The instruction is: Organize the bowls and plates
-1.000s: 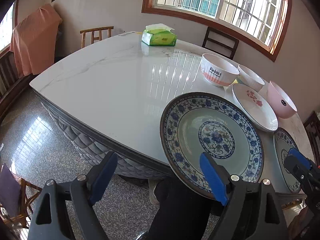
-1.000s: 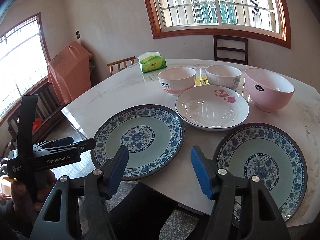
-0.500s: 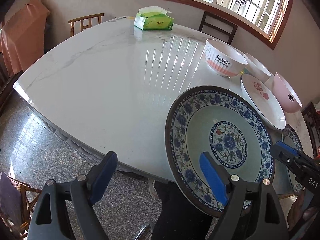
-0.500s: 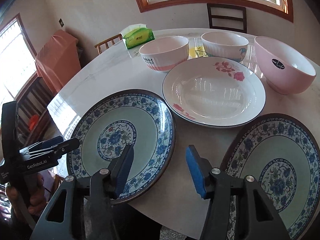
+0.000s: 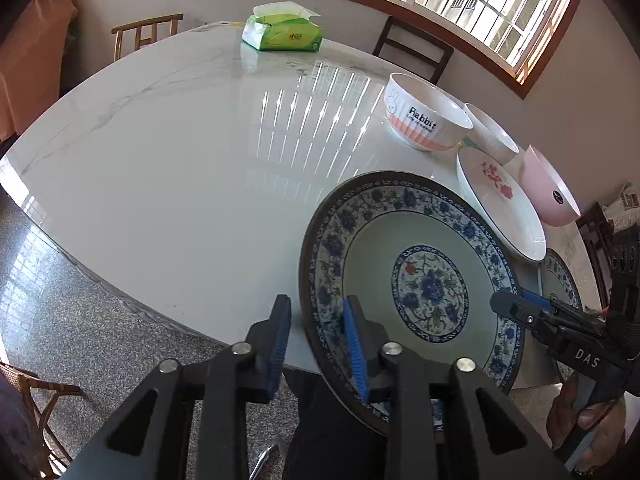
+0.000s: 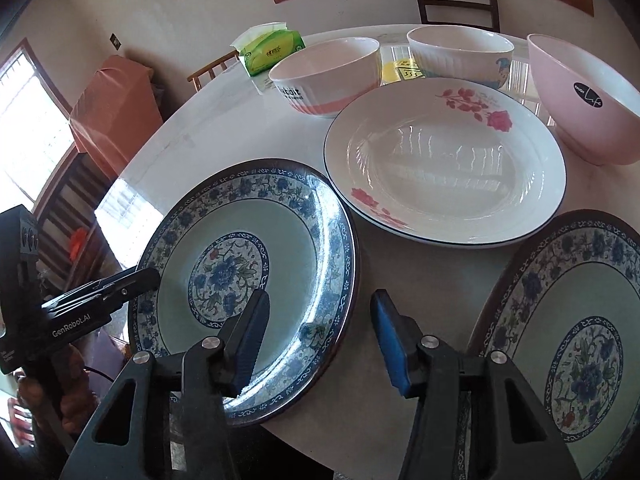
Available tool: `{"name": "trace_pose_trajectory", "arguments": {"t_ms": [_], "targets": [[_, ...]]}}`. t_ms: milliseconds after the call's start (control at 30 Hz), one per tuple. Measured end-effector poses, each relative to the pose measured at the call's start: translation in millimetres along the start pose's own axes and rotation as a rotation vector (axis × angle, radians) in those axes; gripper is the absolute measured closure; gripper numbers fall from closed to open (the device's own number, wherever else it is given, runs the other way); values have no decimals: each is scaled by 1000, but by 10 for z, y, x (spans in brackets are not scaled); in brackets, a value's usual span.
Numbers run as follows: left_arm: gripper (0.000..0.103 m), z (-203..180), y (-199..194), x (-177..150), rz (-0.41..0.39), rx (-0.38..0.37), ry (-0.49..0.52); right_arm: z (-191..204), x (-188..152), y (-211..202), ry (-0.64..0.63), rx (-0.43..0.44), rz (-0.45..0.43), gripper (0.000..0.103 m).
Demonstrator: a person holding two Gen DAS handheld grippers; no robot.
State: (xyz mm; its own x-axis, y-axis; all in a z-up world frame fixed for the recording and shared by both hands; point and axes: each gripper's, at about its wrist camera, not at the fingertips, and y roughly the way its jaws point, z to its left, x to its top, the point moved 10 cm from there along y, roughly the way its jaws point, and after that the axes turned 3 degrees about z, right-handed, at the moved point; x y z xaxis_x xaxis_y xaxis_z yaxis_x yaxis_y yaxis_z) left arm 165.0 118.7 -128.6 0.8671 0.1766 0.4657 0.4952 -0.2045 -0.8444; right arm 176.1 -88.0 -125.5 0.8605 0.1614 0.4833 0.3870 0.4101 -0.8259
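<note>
Now left tool (image 5: 316,344) astride blue plate (image 5: 412,280) rim

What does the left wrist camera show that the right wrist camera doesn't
Only the left wrist view shows the left claw straddling the near rim of the left blue plate, and the bare stretch of table. Only the right wrist view shows most of the right blue plate, the open right claw and the yellow item between the bowls. Both show the white rose plate, pink bowl, Rabbit bowl and tissue pack.
</note>
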Motion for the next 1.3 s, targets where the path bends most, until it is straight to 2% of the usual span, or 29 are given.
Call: {"name": "trace_pose_trajectory", "arguments": {"t_ms": [67, 200, 567, 900, 1167, 1300], "targets": [[81, -11, 3, 12, -4, 25, 4, 17, 13, 17, -16, -17, -4, 66], [82, 34, 8, 33, -9, 7, -31, -14, 28, 28, -33, -46, -14, 78], [82, 352, -24, 187, -43, 55, -107, 204, 183, 149, -66, -35, -30, 79], [82, 920, -125, 546, -98, 124, -190, 680, 647, 487, -120, 4, -36, 79], [82, 1231, -77, 736, -116, 160, -223, 778, 751, 645, -141, 20, -21, 79], [81, 1312, -24, 725, -127, 147, -243, 785, 765, 700, -145, 23, -20, 79]]}}
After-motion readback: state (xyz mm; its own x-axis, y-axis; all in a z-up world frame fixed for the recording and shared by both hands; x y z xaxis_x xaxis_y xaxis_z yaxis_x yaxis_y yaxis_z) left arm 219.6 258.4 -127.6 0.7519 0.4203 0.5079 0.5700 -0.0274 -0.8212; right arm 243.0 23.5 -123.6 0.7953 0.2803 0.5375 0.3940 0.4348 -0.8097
